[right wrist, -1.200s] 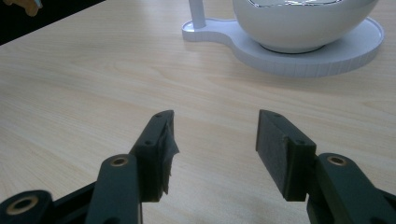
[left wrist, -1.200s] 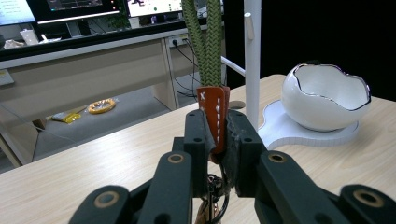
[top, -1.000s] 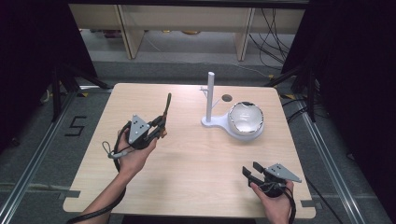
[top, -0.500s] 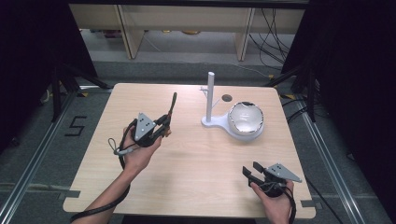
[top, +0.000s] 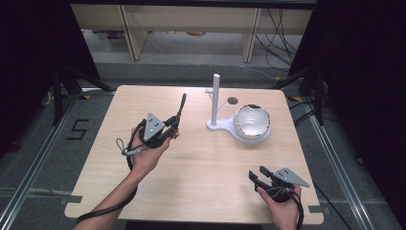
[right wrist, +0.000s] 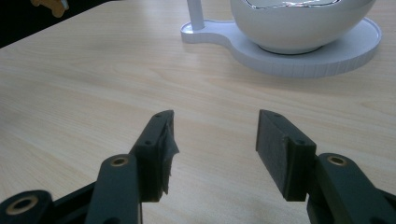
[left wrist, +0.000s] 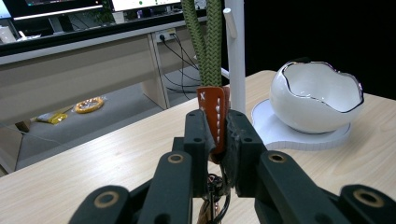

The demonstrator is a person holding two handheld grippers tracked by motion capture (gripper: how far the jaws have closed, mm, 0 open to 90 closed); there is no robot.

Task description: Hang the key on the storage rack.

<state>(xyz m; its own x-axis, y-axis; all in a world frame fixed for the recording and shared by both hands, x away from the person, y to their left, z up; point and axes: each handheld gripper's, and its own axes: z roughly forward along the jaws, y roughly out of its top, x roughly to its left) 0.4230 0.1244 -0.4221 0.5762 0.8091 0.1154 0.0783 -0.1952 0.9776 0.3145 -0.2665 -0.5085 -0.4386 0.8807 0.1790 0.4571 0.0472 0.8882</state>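
**A:** Since the earlier frame I've carried the left gripper a little across the desk toward the white stand, and the green lanyard it holds now stands closer to the post. The right gripper hasn't shifted; it rests near the front right corner.

**B:** What's your grip like on the left?

**A:** Clamped tight. In the left gripper view the jaws pinch the brown leather tab of the lanyard, with the cord loop rising straight up out of the frame and a metal key ring hanging below the pads. So the keychain is off the desk, held upright in the air, left of the stand.

**B:** And the right?

**A:** Jaws stand apart with nothing between them, just bare desk in front and the stand's base with the egg-shaped white bowl beyond.

**B:** What does the move mean for the job?

**A:** I read it as the approach to hang the loop on the stand. The post has a small peg on its side, and it now sits right behind the cord in the left gripper view. The loop isn't over the peg yet; I'd judge I still need to lift and bring it further in.
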